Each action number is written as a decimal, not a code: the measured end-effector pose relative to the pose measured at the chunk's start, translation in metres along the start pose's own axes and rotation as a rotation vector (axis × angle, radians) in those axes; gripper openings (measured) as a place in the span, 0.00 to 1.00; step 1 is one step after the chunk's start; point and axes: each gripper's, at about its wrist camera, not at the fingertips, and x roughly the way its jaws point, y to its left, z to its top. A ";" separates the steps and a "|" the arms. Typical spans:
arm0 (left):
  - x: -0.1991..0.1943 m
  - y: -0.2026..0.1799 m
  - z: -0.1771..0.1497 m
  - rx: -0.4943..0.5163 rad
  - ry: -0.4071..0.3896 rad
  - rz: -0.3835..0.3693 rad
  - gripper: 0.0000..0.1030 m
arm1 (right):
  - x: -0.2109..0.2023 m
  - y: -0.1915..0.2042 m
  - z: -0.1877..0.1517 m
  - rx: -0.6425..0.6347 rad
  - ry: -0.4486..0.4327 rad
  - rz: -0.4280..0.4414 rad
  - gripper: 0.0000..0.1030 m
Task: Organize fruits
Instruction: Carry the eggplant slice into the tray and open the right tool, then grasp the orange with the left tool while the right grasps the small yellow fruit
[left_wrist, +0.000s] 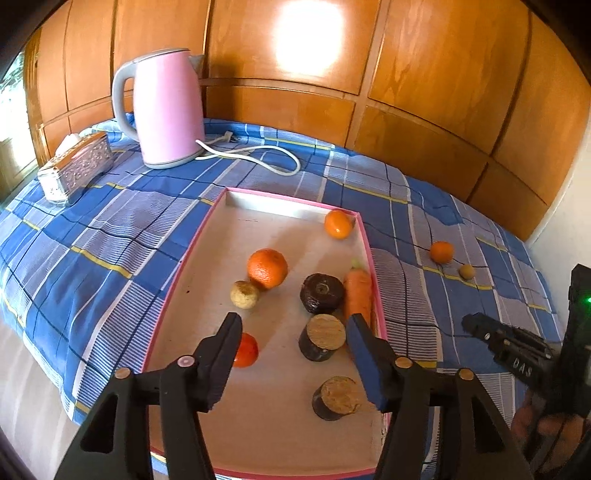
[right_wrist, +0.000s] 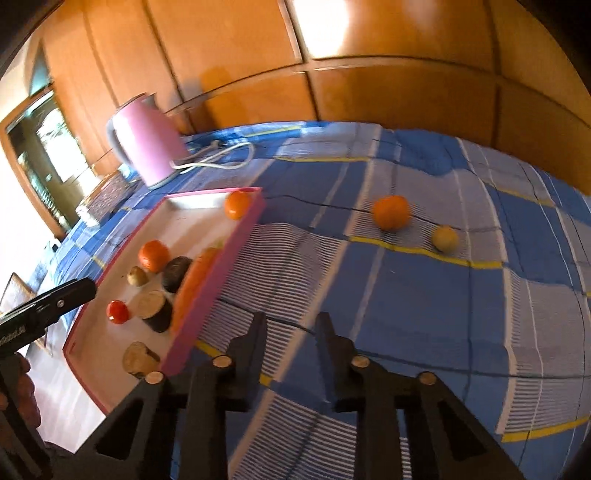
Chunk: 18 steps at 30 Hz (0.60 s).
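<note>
Left gripper (left_wrist: 293, 325) hangs over the tray (left_wrist: 369, 254), jaws spread, nothing between them. Right gripper (right_wrist: 291, 321), blurred, seems empty, jaws narrowly parted above the cloth (right_wrist: 424, 295); an orange (right_wrist: 391, 212) lies beyond.

A tray (left_wrist: 184, 273) lies on the bed (left_wrist: 110, 229), near its front edge. In the tray, one orange (left_wrist: 338, 223) sits in the far right corner and a carrot (left_wrist: 358, 295) lies along the right wall. A bigger orange (left_wrist: 267, 268) rests mid-tray, touching a small ball (left_wrist: 244, 294) before it. Right of the tray, on the bed, lie another orange (left_wrist: 441, 252) and a small fruit (left_wrist: 467, 271). A kettle (left_wrist: 166, 110) stands behind the tray, at the bed's back edge.
</note>
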 end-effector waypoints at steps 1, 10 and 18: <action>0.001 -0.002 0.000 0.004 0.000 -0.001 0.61 | -0.001 -0.008 0.000 0.019 -0.003 -0.023 0.23; 0.008 -0.010 0.002 0.011 0.024 -0.016 0.61 | 0.001 -0.073 0.008 0.172 0.025 -0.111 0.31; 0.016 -0.031 0.004 0.055 0.058 -0.083 0.61 | 0.016 -0.096 0.034 0.169 0.011 -0.147 0.30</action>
